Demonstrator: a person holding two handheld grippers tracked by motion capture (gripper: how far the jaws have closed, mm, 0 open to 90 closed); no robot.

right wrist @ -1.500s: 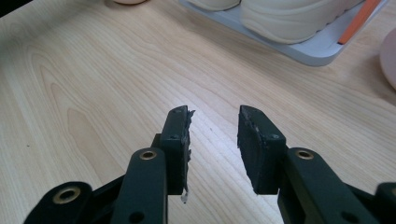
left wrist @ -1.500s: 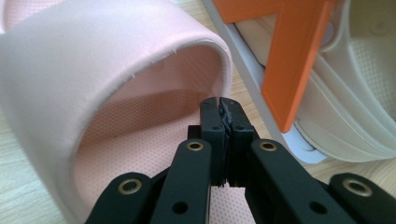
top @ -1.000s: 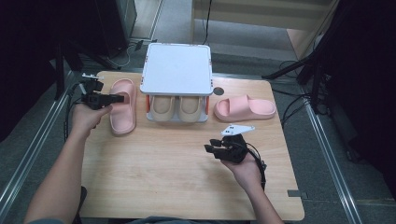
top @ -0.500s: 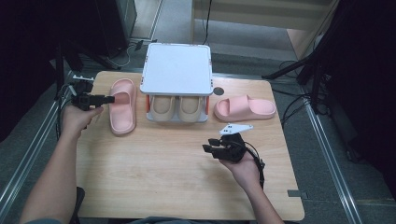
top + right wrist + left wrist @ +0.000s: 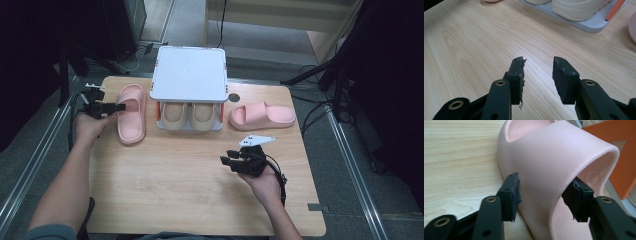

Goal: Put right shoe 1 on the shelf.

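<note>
A pink slipper lies on the wooden table left of a white rack. My left gripper reaches it from the left. In the left gripper view its jaws straddle the slipper's strap, one pad outside it and one inside. They have just been closing, and I see no firm pinch. A second pink slipper lies right of the rack. My right gripper hovers over bare wood near the table's middle, open and empty.
Under the rack's flat white top, a pair of beige shoes sits on its grey base. Orange posts hold the top up. A dark round hole marks the table beside the rack. Cables trail off both table sides.
My left gripper drew back to the left off the slipper with its jaws spreading, then came right again to the strap. The right gripper stayed where it was.
</note>
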